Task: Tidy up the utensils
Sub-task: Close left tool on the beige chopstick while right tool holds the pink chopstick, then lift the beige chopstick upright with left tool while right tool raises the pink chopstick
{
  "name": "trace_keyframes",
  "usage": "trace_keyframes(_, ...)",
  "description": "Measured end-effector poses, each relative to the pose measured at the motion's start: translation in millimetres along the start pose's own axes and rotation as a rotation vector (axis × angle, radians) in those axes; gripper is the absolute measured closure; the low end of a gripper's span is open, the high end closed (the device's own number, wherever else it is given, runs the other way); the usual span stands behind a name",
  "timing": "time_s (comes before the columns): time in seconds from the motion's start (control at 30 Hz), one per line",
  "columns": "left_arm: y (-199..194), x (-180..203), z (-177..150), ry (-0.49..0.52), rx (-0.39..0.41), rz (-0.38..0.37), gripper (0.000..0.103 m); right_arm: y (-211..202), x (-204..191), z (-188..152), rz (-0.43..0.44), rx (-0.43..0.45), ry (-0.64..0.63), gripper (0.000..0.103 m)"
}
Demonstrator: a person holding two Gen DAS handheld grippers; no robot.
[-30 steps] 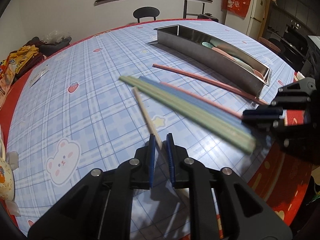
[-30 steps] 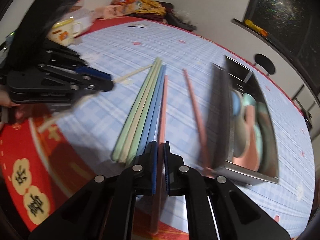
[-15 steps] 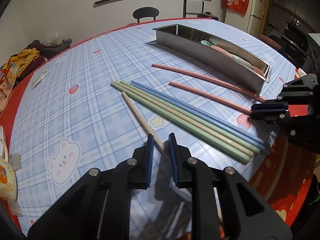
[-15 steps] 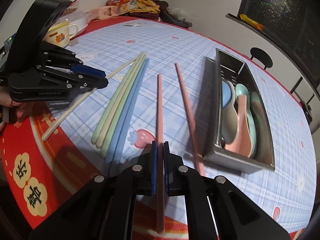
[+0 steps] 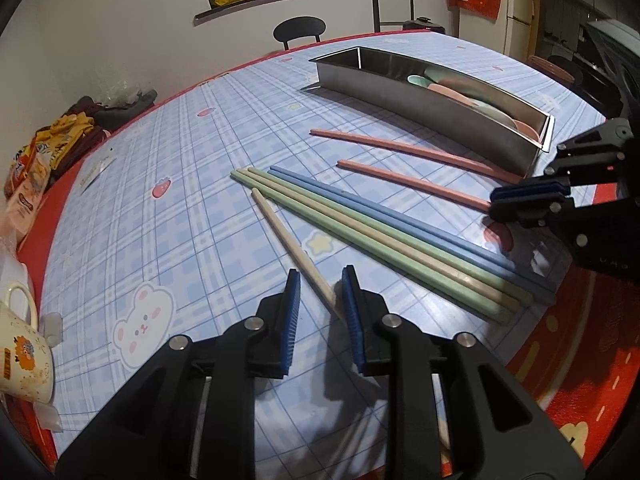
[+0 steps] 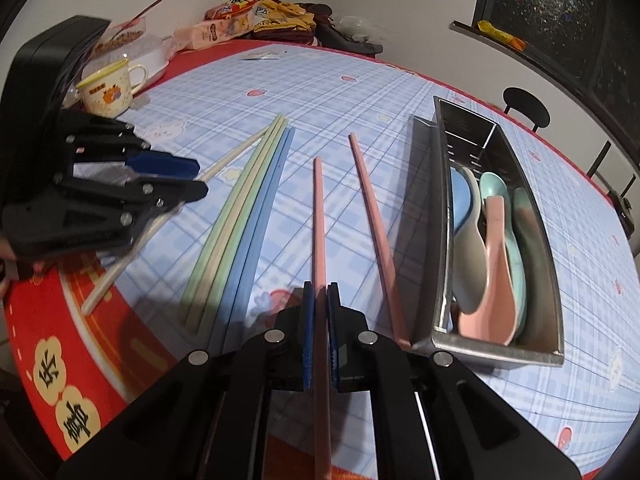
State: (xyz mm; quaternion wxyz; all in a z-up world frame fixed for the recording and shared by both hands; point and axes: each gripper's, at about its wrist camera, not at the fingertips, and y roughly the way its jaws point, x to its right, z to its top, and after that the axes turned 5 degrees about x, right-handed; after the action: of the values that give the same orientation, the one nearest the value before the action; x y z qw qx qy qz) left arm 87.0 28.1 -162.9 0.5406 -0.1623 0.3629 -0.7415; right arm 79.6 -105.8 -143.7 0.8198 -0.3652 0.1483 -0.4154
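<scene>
- The spoons (image 6: pixel 486 248) already lay inside the steel tray (image 6: pixel 554 280), so I judged this part of the task done.
- All the chopsticks remained outside the tray, on the worktop (image 5: pixel 168 200): one loose pink chopstick (image 6: pixel 372 224) just beside the tray, then the bundle of green and blue chopsticks (image 5: pixel 376 232) farther from it, and the cream chopstick (image 5: pixel 288 240) farthest from it.
- The right gripper (image 6: pixel 320 328) had its jaws closed narrow on the second pink chopstick (image 6: pixel 319 216), which pointed along the tray's long side.
- The left gripper (image 5: pixel 320 312) had just been opening its jaws; the cream chopstick lay between them, and the pads did not seem to press it.
- The worktop carried a blue checked cloth with bears and strawberries and a red border.
- A cup (image 6: pixel 108 88) and snack packets (image 6: pixel 224 28) stood well apart from the tray; beyond the tray were a dark window (image 6: pixel 560 16) and a black chair (image 5: pixel 299 30).
</scene>
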Motion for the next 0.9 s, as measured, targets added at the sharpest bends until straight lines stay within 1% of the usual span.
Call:
trace_keyframes(0.1,0,-2,0,-0.011,0.001,-0.020,0.081,1,-1,1,-0.001,0.007,-0.002,0.095)
trace_keyframes(0.13,0,-3,0,-0.015,0.001,-0.026,0.085,0,-1,0,-0.002,0.010,-0.005,0.095)
trace_keyframes(0.4,-1,-13,0,-0.073,0.003,-0.024,0.089,-4,-3,-4,0.001,0.032,-0.021,0.097)
trace_keyframes(0.43,-2,-16,-1,-0.089,0.008,-0.028,0.091,-6,-4,-4,-0.003,0.040,-0.024,0.097)
trace_keyframes(0.47,-3,-19,-1,-0.105,0.017,-0.034,0.097,-10,-5,-5,-0.011,0.063,-0.028,0.097)
trace_keyframes(0.5,-5,-22,-2,-0.121,0.028,-0.042,0.098,-13,-5,-5,-0.019,0.080,-0.030,0.097)
trace_keyframes(0.63,-13,-37,-5,-0.198,0.066,-0.056,0.098,-26,-2,-6,-0.052,0.150,-0.014,0.097)
trace_keyframes(0.7,-14,-38,-5,-0.208,0.070,-0.057,0.098,-29,2,-5,-0.058,0.164,0.005,0.097)
trace_keyframes(0.8,-10,-36,-4,-0.195,0.051,-0.051,0.098,-30,7,-6,-0.059,0.173,0.027,0.097)
trace_keyframes(0.83,-9,-34,-4,-0.186,0.042,-0.057,0.096,-30,8,-5,-0.056,0.172,0.029,0.097)
trace_keyframes(0.9,-10,-30,-3,-0.166,0.046,-0.063,0.087,-29,7,-6,-0.056,0.165,0.027,0.097)
